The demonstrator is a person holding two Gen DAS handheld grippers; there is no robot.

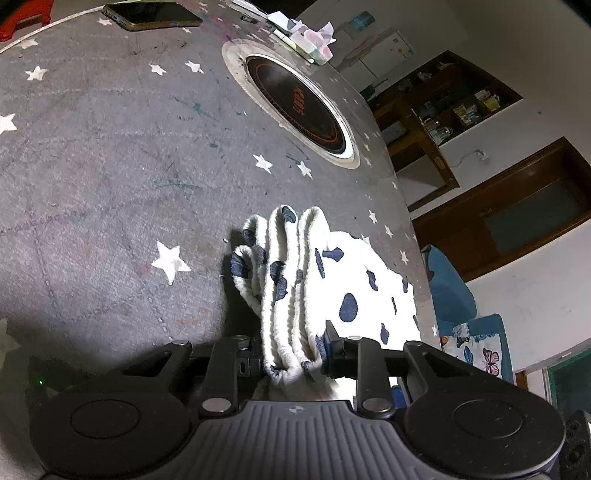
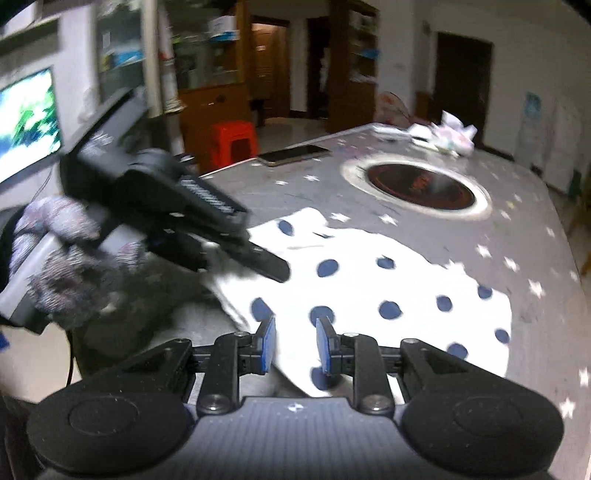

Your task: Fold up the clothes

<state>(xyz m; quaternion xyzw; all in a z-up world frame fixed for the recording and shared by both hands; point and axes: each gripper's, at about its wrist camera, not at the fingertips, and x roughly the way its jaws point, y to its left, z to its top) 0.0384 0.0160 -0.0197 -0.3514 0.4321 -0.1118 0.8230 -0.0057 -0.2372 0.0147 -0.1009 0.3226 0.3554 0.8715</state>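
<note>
A white garment with dark blue spots [image 2: 388, 288] lies spread on the grey star-patterned table [image 2: 535, 229]. My left gripper [image 1: 293, 350] is shut on a bunched, ribbed edge of the garment [image 1: 291, 280], whose folds stick out past the fingers above the table. In the right wrist view the left gripper [image 2: 266, 264] comes in from the left, held by a gloved hand [image 2: 66, 258], at the garment's left edge. My right gripper [image 2: 295, 345] is open and empty, just above the garment's near edge.
A round black induction hob [image 1: 299, 107] is set into the table; it also shows in the right wrist view [image 2: 421, 186]. A phone [image 1: 151, 16] and crumpled tissues [image 1: 314, 38] lie at the far side. A red stool [image 2: 234, 142] stands beyond the table.
</note>
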